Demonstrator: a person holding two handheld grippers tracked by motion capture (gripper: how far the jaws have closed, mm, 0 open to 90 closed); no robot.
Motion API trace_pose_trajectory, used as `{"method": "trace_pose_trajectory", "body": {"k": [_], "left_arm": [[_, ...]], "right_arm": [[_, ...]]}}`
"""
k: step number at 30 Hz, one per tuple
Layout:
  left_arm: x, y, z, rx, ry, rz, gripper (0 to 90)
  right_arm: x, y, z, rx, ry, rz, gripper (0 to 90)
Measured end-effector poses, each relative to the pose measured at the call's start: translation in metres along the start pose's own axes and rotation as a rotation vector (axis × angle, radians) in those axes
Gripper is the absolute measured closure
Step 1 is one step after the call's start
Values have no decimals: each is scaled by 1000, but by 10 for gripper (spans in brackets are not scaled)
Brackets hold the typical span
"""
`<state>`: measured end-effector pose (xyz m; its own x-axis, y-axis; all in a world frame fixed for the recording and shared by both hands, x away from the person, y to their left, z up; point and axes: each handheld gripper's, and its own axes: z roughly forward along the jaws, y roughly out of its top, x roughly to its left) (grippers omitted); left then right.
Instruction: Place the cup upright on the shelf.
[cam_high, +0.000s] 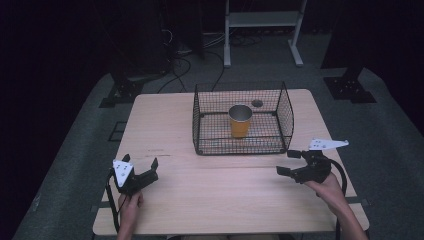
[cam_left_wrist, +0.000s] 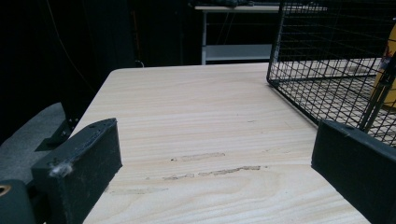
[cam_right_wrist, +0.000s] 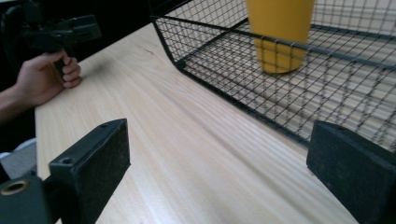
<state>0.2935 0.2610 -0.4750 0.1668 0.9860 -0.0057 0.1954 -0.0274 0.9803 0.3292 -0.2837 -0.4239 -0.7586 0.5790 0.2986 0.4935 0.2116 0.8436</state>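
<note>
A black wire basket (cam_high: 200, 125) stands on the far middle of the wooden table (cam_high: 165, 120). Inside it, a yellow cup (cam_high: 240, 121) stands upright. My left gripper (cam_high: 141, 161) rests near the front left, open, nothing between its jaws. My right gripper (cam_high: 286, 162) sits at the front right, just off the basket's near right corner, also open and empty. In the left gripper view, the left gripper (cam_left_wrist: 217, 140) faces bare wood with the basket (cam_left_wrist: 327, 70) to its right. Along the right gripper (cam_right_wrist: 219, 149) I see the basket (cam_right_wrist: 219, 70), the cup (cam_right_wrist: 280, 32) and the far left gripper (cam_right_wrist: 56, 30).
A small dark round hole (cam_high: 257, 103) lies in the tabletop behind the basket. Beyond the table stand a white frame (cam_high: 262, 22) and black stand bases (cam_high: 350, 90) on grey floor. Bare wood stretches between the two grippers and left of the basket.
</note>
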Motion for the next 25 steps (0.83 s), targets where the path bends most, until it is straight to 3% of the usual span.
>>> {"method": "trace_pose_trajectory", "body": {"k": [11,17,22,25], "left_arm": [[0,0,0,4,3,2,8],[-1,0,0,4,5,8,8],[-1,0,0,3,6,8,8],[-1,0,0,5,4,10,8]], "right_arm": [[13,-19,4,-28,9,14,54],[24,-33,1,-70,-3,33,55],[32,-51,-4,-150,7,76,55],[32,-56,-5,-138,11,83,54]]}}
